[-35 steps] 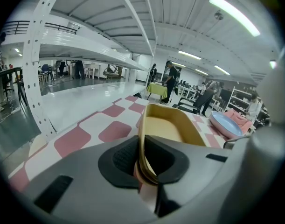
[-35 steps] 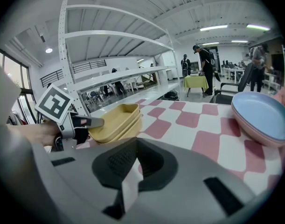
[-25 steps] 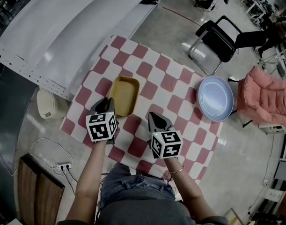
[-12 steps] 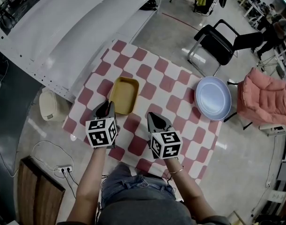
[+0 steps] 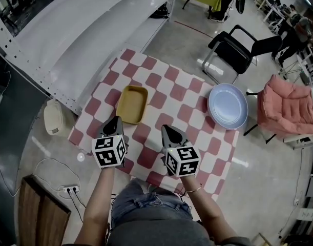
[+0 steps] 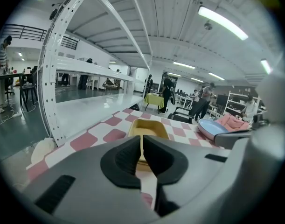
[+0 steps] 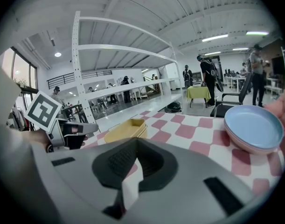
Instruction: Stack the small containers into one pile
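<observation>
**Tongs and container on checked cloth**

Left gripper (image 5: 115, 121): jaws have just been closing, now all but together, nothing between them.
Right gripper (image 5: 168, 129): jaws together, empty.
Both hang over the near part of the checked cloth (image 5: 172, 84).
Yellow container (image 5: 132, 104): just beyond the left gripper, open side up, long axis running away from the person.
Blue plate (image 5: 228, 106): cloth's right edge.

Left tool (image 5: 116, 121), right tool (image 5: 167, 129): dark grey bodies, black pads. Left cube (image 5: 109, 150), right cube (image 5: 182, 160): white, black square markers. Thin bracelet (image 5: 193, 187), blue jeans (image 5: 146, 204), grey top (image 5: 156, 233).
</observation>
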### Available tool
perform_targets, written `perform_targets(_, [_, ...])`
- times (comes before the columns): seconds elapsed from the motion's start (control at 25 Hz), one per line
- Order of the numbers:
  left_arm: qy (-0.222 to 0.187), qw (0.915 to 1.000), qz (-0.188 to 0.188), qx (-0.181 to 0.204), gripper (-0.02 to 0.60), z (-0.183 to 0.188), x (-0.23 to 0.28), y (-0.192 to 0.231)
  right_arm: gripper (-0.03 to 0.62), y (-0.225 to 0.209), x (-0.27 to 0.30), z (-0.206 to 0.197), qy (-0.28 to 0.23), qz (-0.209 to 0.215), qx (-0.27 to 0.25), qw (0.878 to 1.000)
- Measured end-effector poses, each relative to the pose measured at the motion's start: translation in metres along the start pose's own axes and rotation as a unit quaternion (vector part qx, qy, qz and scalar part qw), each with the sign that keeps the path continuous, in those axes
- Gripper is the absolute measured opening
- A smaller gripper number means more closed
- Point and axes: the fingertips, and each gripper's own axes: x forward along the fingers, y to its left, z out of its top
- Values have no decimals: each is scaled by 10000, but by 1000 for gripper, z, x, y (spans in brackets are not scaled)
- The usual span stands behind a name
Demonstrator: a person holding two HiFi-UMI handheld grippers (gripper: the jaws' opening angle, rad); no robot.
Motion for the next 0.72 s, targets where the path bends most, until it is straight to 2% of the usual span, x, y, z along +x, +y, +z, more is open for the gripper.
perform_targets(0.72, [-444,9987,-46,241,17,4,-60,-22,9,1,-54,25,-587,30,-50,9983])
